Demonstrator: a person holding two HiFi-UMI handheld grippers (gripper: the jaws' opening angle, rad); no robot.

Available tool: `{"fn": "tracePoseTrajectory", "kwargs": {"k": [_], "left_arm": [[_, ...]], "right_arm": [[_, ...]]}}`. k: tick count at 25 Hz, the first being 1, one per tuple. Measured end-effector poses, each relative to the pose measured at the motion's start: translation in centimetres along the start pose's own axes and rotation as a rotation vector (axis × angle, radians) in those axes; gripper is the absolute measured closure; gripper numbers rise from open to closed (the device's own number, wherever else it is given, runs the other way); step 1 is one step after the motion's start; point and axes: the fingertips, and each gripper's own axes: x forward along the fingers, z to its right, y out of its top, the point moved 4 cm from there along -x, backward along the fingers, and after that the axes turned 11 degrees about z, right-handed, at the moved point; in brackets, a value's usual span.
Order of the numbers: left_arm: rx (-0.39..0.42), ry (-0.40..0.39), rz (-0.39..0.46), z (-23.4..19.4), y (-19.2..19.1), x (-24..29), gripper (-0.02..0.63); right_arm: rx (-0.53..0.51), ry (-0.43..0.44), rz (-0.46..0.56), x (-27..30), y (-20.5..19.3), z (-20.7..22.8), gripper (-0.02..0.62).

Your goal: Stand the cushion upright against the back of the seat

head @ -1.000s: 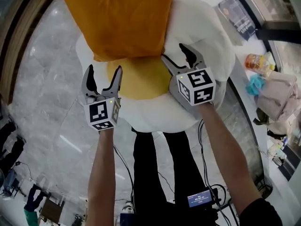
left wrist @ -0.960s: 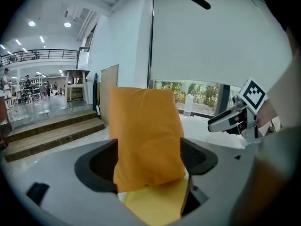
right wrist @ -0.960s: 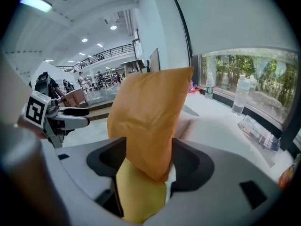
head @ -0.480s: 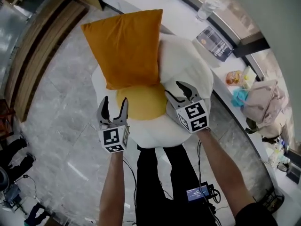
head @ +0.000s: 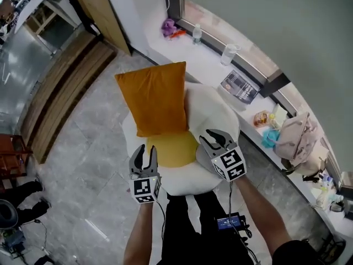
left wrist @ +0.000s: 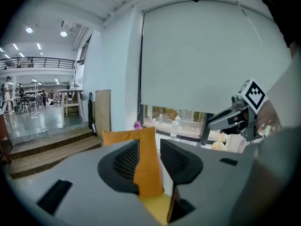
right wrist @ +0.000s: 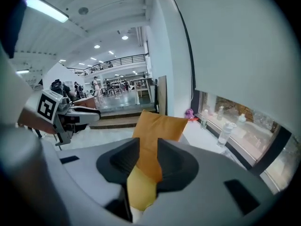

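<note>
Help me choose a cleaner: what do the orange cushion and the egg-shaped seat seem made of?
Orange cushion: matte fabric, likely woven, over soft filling; faint creases, no sheen. Egg-shaped seat: probably plush or fleece, white with yellow centre; puffy, rounded, matte. Weave too small to confirm.

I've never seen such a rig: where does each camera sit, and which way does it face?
Head view: on the person's head, facing steeply down at the orange cushion upright on the white seat; shows both forearms, legs, left gripper, right gripper.
Left gripper view: on the left gripper, facing along its jaws toward the cushion; those jaws have just been closing, nothing between.
Right gripper view: on the right gripper, likewise; jaws just closing, empty.
Shared: all see the cushion; each gripper view catches the other gripper.
</note>
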Motion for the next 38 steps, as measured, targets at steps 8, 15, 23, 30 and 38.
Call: {"fn": "tracePoseTrajectory", "kwargs": {"k": [8,15,23,30,38], "left_arm": [[0.019,-0.031,0.046,2.0,8.6,-2.0,0.548],[-0.028,-0.110,0.093,4.0,14.0,-4.6,0.592],[-0.101,-0.179,0.155,5.1,18.1,-7.8,0.592],[-0.158,-0.221,0.201,6.0,20.2,-9.4,0.592],[-0.188,-0.216,0.218,5.3,21.4,-10.5,0.592]], "right_arm": [[-0.083,0.110,0.059,-5.4,8.3,-0.9,0.560],[-0.024,0.144,0.174,-9.6,13.9,-2.9,0.577],[0.047,0.155,0.301,-12.8,19.0,-6.1,0.578],[0.097,0.184,0.375,-13.9,20.8,-7.9,0.578],[0.126,0.206,0.381,-14.1,20.4,-9.1,0.578]]}}
